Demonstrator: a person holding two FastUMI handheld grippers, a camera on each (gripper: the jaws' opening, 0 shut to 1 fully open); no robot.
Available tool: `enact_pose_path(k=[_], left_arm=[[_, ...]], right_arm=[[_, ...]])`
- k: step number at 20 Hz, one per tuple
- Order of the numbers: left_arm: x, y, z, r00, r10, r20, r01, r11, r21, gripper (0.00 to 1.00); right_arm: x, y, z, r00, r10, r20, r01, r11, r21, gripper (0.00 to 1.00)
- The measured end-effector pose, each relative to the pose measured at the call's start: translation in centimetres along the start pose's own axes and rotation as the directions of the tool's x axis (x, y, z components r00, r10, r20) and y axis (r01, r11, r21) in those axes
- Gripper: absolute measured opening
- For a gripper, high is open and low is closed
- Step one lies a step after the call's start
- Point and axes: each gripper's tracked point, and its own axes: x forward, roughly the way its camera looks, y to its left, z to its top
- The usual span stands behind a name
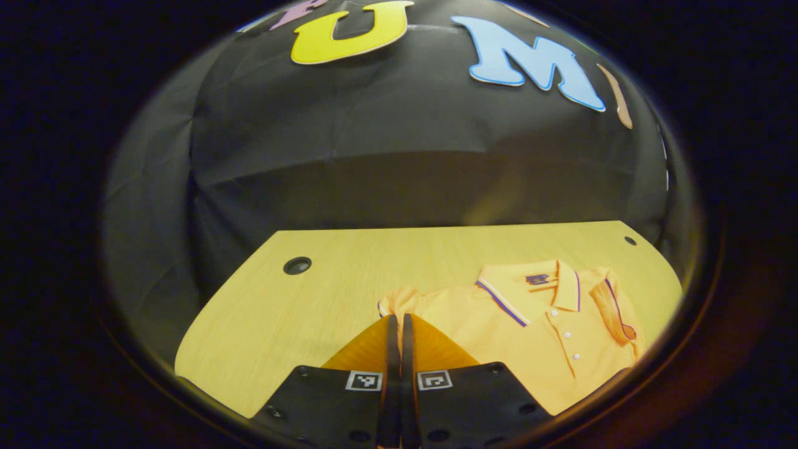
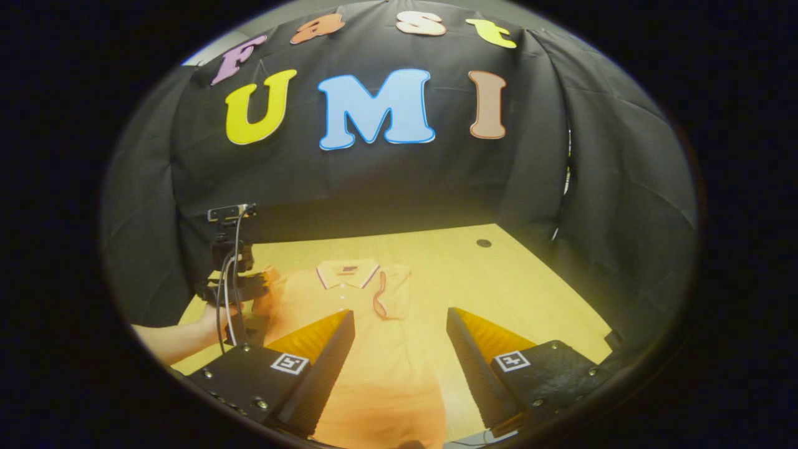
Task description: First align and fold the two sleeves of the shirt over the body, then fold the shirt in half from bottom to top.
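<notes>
1. Two round holes pierce the pale wood-grain tabletop (image 1: pixel 299 299), one near its far left corner (image 1: pixel 297 265) and a smaller one at the far right corner (image 1: pixel 630 241); creased black cloth hangs behind and around it.
2. Nothing lies on the tabletop between either tongs and the shirt; in the right gripper view the bare wood to the right of the shirt runs out to the table's edge.
3. The orange polo shirt (image 1: pixel 548 337) lies flat, collar toward the far wall, with a dark-striped collar, a short button placket with white buttons and a small dark label inside the neck. Its right-hand sleeve (image 1: pixel 614 308) is folded in over the body, its dark-trimmed cuff lying beside the placket.
4. The other sleeve (image 1: pixel 399 300) sits bunched just beyond the tips of the left tongs (image 1: pixel 399 319).
5. The left tongs' fingers are pressed together with no gap visible; whether cloth is caught between them cannot be told. In the right gripper view a hand (image 2: pixel 215 321) holds these tongs at the shirt's left edge, with cables running up to a small camera on top.
6. The right tongs (image 2: pixel 399 315) are spread wide above the shirt's lower body, holding nothing, ridged inner faces turned toward each other.
</notes>
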Motion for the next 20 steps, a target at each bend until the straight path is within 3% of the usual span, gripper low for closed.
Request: enact_pose_path(k=[7, 12, 19, 20], left_arm=[[0.0, -3.8, -0.7, 0.995, -0.093, -0.037, 0.094, 0.995, 0.040, 0.06], [-0.1, -4.7, -1.3, 0.991, -0.115, -0.065, 0.119, 0.991, 0.065, 0.06], [-0.7, -5.8, -2.0, 0.986, -0.130, -0.101, 0.137, 0.989, 0.061, 0.14], [-0.9, -6.0, -2.2, 0.986, -0.131, -0.106, 0.138, 0.989, 0.058, 0.21]], right_arm=[[-0.3, 0.4, -1.8, 0.998, -0.053, -0.026, 0.053, 0.998, 0.025, 0.93], [-0.2, 0.6, -2.7, 0.997, -0.065, -0.033, 0.066, 0.997, 0.045, 0.93], [-0.1, -0.1, -2.7, 0.999, -0.045, -0.020, 0.045, 0.999, 0.010, 0.93], [-0.2, -0.3, -2.6, 0.999, -0.042, -0.018, 0.042, 0.999, 0.007, 0.93]])
